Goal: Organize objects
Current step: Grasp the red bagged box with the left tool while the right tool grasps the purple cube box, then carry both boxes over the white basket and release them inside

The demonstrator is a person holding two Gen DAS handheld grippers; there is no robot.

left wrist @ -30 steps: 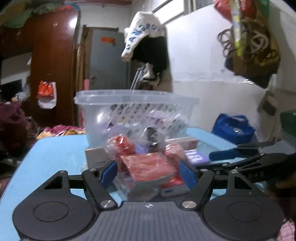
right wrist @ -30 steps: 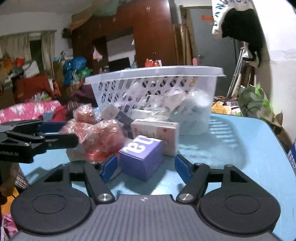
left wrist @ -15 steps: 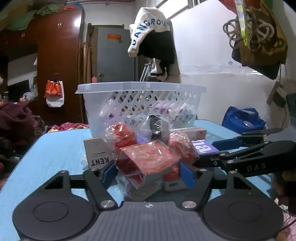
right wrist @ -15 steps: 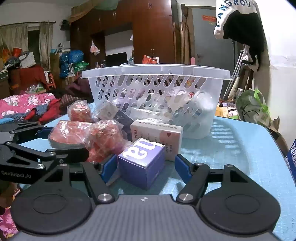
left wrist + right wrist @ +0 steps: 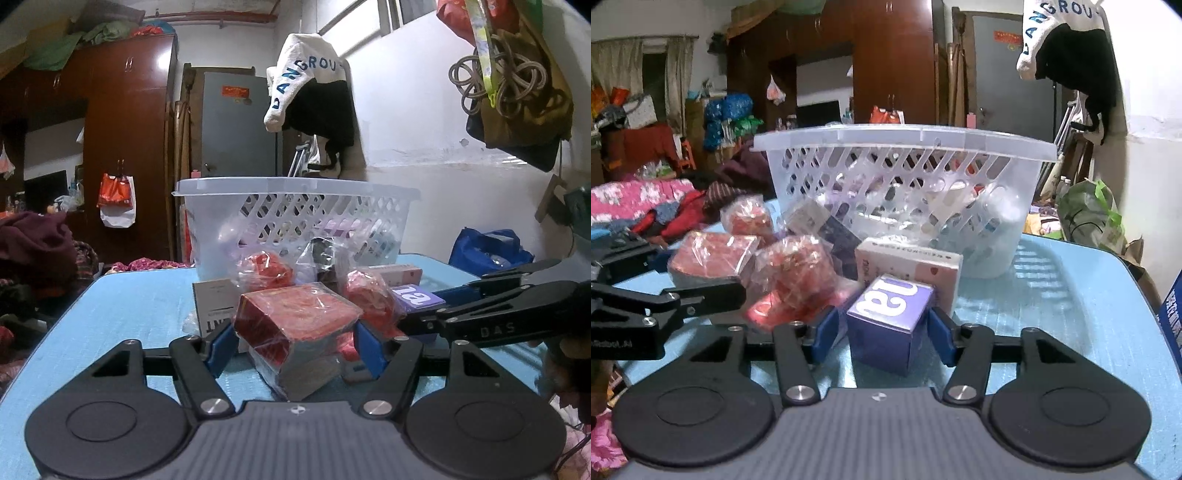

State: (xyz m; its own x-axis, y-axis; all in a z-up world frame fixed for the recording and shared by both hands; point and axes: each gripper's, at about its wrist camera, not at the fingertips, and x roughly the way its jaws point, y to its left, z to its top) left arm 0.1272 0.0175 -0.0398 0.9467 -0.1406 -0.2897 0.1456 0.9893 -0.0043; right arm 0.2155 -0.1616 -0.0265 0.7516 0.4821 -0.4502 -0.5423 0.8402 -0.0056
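Note:
A white slotted basket [image 5: 295, 218] [image 5: 905, 177] with several items inside stands on the blue table. In front of it lies a pile of packets. My left gripper [image 5: 295, 345] has its blue pads on both sides of a red plastic-wrapped box [image 5: 295, 325], touching or nearly touching it. My right gripper [image 5: 882, 330] has its pads close on both sides of a purple box [image 5: 890, 317], the right pad against it. Each gripper shows in the other's view: the right gripper [image 5: 491, 314] and the left gripper [image 5: 653, 306].
Red wrapped bundles [image 5: 266, 271] [image 5: 798, 266], a pink-white carton [image 5: 908, 266] and a white box [image 5: 214, 306] crowd the space before the basket. A blue bag [image 5: 491, 251] sits right of the table. Clothes hang on the wall [image 5: 306, 96].
Both grippers have closed in: the left pads narrowed around the red wrapped box, the right pads narrowed around the purple box. The views dropped slightly lower and closer.

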